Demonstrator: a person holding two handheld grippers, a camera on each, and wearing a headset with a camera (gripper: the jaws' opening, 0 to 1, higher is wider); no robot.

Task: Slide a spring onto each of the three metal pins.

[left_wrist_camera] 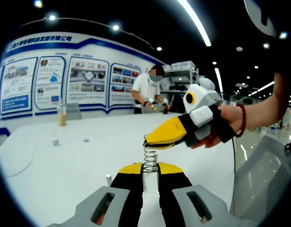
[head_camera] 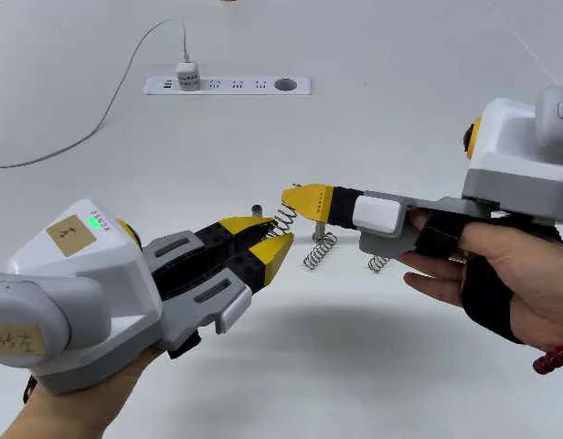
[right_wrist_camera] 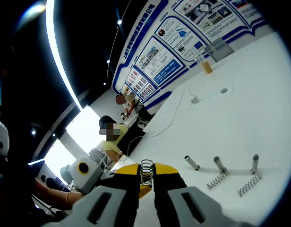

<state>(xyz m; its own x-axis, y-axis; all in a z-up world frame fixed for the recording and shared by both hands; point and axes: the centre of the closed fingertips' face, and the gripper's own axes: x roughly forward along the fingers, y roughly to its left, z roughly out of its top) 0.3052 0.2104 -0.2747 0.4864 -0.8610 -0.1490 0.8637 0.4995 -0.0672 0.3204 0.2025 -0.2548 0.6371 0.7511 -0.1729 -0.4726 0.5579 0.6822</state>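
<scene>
White workbench (head_camera: 373, 119) runs out under both grippers, with three metal pins (right_wrist_camera: 219, 164) in a row on it. Two loose springs (right_wrist_camera: 217, 179) lie just beside the pins, on the person's side. Near the pins and lifted clear of the bench, one spring (left_wrist_camera: 149, 158) is pinched at one end by the left gripper (left_wrist_camera: 149, 166) and at the other by the right gripper (head_camera: 295, 198), each claw pressed onto it.
</scene>
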